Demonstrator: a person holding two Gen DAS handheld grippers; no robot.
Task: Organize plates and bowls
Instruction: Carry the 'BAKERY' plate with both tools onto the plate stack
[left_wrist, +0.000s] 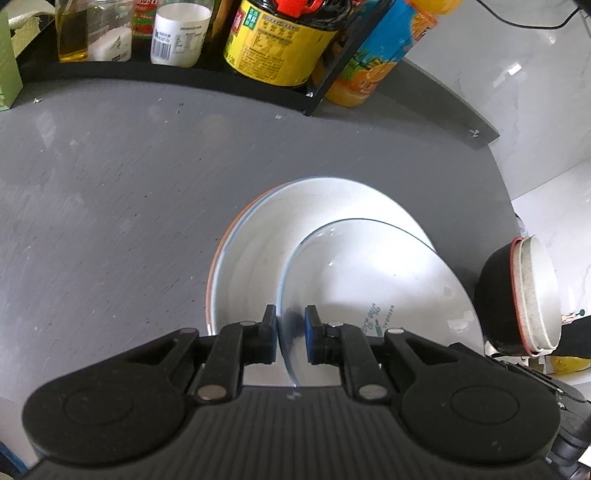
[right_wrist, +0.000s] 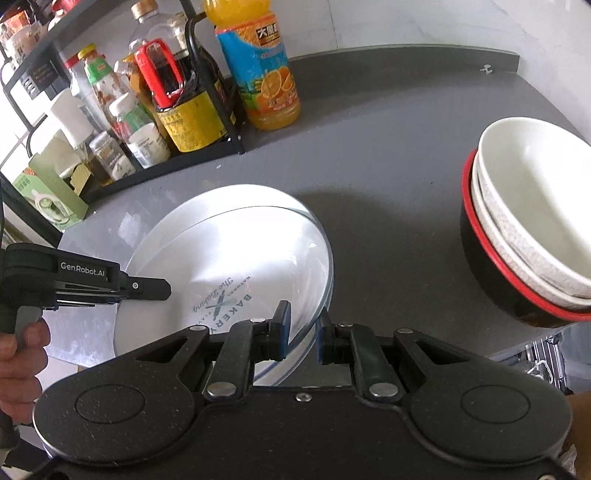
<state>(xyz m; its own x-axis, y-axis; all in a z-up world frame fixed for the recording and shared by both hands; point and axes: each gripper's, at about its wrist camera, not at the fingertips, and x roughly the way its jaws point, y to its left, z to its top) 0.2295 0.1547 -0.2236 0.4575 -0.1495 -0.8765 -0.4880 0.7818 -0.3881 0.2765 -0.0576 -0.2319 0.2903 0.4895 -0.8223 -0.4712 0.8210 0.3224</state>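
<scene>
Both hand-held grippers reach toward the same glass plate (right_wrist: 236, 280), a clear dish printed with a bakery logo, which sits on a stack of white plates (left_wrist: 255, 258) on the grey tabletop (left_wrist: 110, 206). Left hand-held gripper (left_wrist: 290, 334) straddles the near rim of the glass plate: its black finger lies against the rim's outer side, while the blue-padded finger (left_wrist: 310, 332) stands a little off the inner side, so the jaws are parted rather than clamped. Seen from the right wrist view, this same tool enters from the left edge, held by a person's hand (right_wrist: 22, 354), its tip over the plate's left side. Right hand-held gripper (right_wrist: 301, 332) also has its blue pads spread, one on each side of the glass plate's near right rim, with a visible gap on both sides.

To the right of the plates, well apart, stands a stack of bowls (right_wrist: 528, 221): two white bowls nested inside a black bowl with a red rim.

At the back of the tabletop, a black wire rack (right_wrist: 218, 92) holds condiment bottles and jars, including a dark sauce bottle (right_wrist: 184, 110) with a yellow label. An orange juice bottle (right_wrist: 262, 70) stands just beside the rack.
</scene>
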